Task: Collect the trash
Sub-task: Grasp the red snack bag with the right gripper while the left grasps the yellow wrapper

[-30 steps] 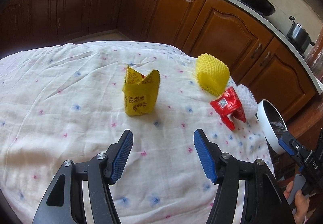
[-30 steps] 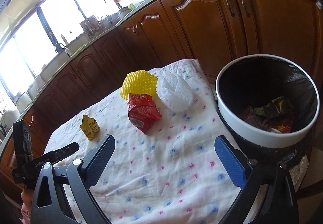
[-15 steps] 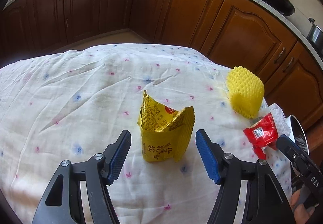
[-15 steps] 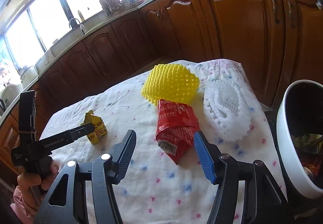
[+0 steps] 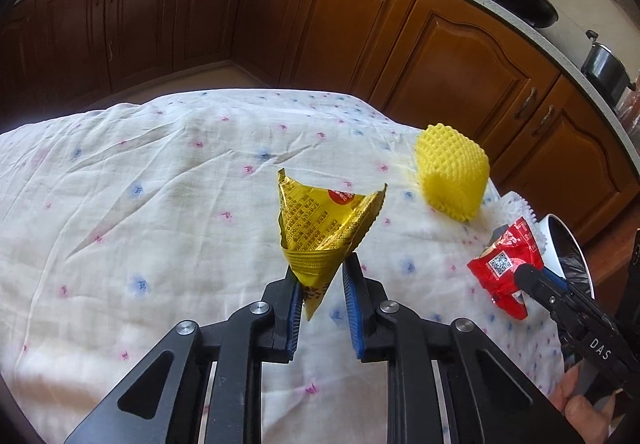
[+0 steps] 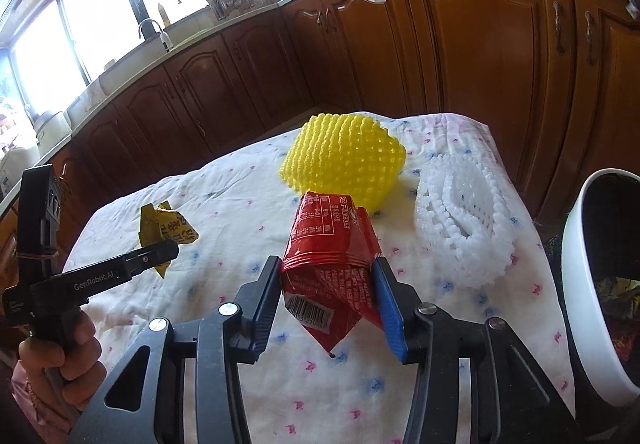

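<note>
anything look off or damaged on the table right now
Nothing stands out. The yellow wrapper and red wrapper are torn and crumpled, as trash would be; the yellow foam net and white foam net lie loose on the tablecloth.

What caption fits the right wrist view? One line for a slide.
Right gripper, jaws just closing, pinches a red snack wrapper on the floral tablecloth, beside yellow foam netting and a white trash bin.

Left claw point(image 5: 320, 284) and right claw point(image 6: 328, 288) both tilted downward, jaws just closing.
</note>
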`<state>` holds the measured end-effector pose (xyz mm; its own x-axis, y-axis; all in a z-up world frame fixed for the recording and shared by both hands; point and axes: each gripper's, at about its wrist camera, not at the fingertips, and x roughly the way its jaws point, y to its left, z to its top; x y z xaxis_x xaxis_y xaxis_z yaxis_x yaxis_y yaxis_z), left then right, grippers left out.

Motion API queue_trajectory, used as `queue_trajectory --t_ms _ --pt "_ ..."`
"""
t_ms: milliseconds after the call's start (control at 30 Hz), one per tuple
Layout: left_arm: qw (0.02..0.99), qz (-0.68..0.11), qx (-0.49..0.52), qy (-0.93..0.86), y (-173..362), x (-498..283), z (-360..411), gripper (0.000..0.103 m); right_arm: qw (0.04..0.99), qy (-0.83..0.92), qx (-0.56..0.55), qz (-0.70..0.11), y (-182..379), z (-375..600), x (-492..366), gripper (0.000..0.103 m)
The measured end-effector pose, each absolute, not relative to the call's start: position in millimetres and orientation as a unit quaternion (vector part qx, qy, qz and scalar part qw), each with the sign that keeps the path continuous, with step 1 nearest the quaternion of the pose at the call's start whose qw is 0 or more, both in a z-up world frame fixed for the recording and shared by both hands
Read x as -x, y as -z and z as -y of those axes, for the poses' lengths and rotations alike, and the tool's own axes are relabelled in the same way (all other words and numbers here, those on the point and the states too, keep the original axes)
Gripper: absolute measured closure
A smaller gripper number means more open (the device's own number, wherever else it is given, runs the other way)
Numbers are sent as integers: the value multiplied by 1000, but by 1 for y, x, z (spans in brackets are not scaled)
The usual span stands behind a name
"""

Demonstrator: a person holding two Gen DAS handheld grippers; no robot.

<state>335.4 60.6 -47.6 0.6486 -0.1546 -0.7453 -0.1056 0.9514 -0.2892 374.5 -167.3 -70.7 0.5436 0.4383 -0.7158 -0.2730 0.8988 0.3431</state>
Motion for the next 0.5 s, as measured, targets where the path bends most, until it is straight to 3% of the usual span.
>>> queue_trajectory --t_ms 500 --pt "893 -413 133 122 23 -274 -4 91 874 -197 -164 -412 46 212 -301 57"
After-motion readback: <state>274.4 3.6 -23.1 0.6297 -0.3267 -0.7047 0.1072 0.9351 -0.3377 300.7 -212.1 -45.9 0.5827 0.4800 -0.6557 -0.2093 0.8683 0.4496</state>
